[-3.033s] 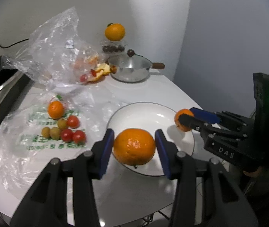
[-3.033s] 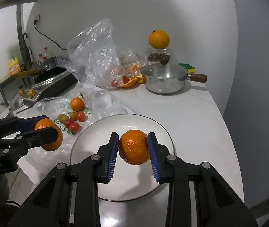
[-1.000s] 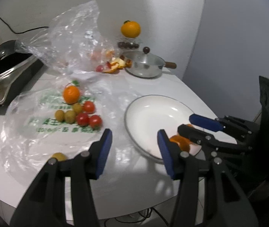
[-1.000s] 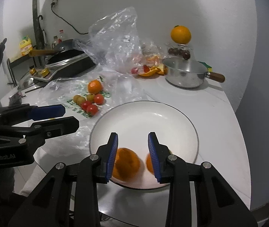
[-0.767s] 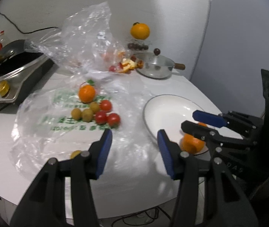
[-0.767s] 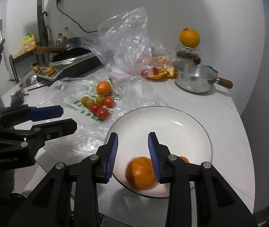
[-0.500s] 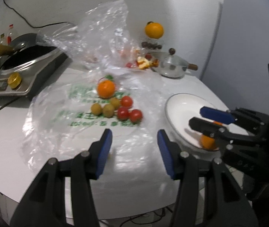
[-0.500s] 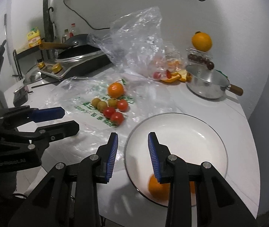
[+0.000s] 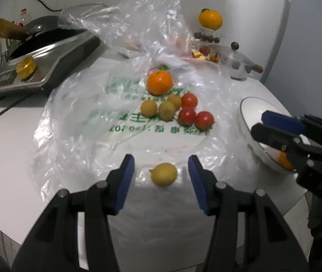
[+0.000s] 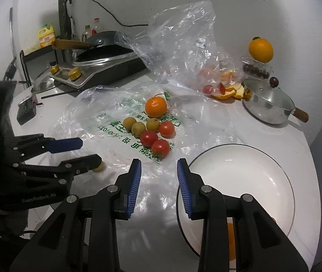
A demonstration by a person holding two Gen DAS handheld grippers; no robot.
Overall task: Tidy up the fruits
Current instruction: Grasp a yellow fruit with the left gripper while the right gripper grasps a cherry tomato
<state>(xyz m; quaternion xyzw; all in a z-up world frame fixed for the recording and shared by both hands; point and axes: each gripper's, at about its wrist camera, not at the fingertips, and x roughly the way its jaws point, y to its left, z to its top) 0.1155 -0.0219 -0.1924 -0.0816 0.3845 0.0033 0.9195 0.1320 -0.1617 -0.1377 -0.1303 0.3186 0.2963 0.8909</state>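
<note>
My left gripper (image 9: 161, 166) is open, its blue pads either side of a small yellow fruit (image 9: 163, 174) lying on a flat plastic bag (image 9: 120, 122), not touching it. Beyond on the bag lie an orange (image 9: 159, 82), three yellow-green fruits (image 9: 148, 108) and three red tomatoes (image 9: 204, 119). My right gripper (image 10: 158, 181) is open and empty over the bag, at the left rim of the white plate (image 10: 251, 158). An orange (image 10: 231, 242) lies on the plate's near side, mostly hidden by my right gripper's body. The plate (image 9: 248, 111) shows in the left wrist view too.
A crumpled clear bag (image 10: 183, 36) with peel and fruit lies behind. A lidded steel pot (image 10: 267, 104) stands at back right, with an orange (image 10: 260, 47) on a clear box above it. A cooker with a wok (image 10: 102, 61) stands at back left. The table edge is near.
Both grippers let go of their oranges, which now lie on the plate. Both swung left; my left gripper now straddles the small yellow fruit, my right gripper is over the bag.
</note>
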